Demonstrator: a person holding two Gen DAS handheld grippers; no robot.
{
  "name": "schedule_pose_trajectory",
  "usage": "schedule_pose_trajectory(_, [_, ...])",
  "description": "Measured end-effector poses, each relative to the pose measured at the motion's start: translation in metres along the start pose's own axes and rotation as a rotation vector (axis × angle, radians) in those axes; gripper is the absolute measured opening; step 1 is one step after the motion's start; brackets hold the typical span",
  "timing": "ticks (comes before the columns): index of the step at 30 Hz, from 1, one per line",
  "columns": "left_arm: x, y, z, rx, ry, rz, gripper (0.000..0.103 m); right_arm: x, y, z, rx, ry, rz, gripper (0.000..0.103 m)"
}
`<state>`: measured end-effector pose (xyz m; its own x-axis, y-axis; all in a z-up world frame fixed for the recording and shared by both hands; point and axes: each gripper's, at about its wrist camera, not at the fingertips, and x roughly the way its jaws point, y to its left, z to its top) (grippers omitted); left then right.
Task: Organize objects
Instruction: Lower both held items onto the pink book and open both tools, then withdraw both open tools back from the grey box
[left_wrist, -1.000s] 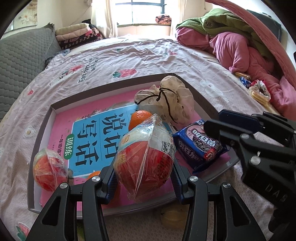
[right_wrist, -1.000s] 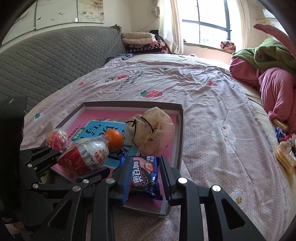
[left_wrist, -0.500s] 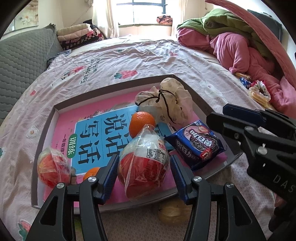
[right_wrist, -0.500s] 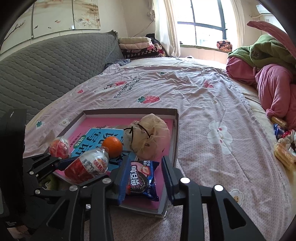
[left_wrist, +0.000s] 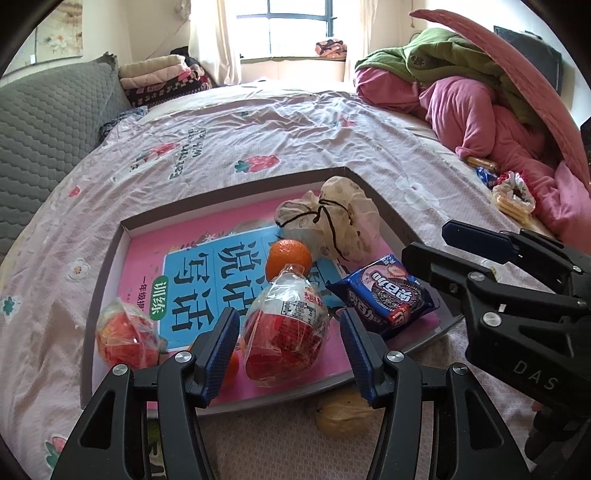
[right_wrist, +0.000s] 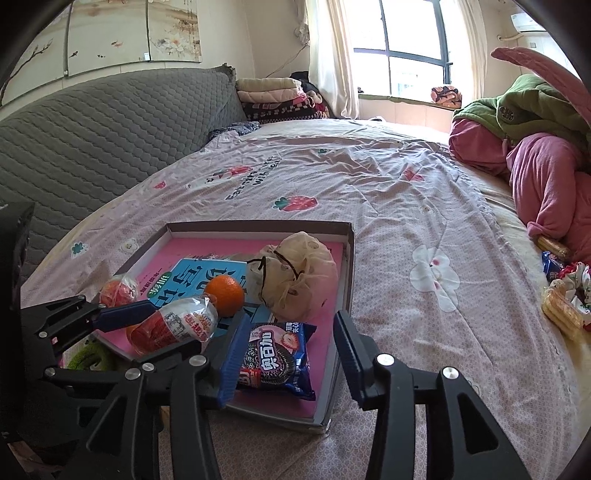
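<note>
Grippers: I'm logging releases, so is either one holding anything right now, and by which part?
Nothing is held. The red wrapped snack lies loose between the left gripper; the cookie packet lies between the right gripper's opening jaws.

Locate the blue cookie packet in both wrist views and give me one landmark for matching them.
Left wrist view: the blue cookie packet lies right of centre, at the near right corner of the shallow box.
Right wrist view: the packet sits low and centre, between the right tongs, whose jaws are opening.
Shared landmark: the orange on the blue book.
</note>
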<state>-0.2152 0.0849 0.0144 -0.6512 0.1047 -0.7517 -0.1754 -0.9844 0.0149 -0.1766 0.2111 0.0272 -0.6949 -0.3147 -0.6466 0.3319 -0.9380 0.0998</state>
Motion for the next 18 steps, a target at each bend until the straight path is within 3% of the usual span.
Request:
schedule_pose_trajectory(7, [-0.012,0.005,0.0,-0.008,-0.019,0.016,0.065,-0.005,0.003,0.001,-0.012,-0.017,-0.008,0.051])
schedule_pose_trajectory(18, [-0.046,0.028,-0.005,-0.054,-0.07,0.041,0.065,-0.033,0.013,0.003,-0.03,-0.107,0.002,0.058])
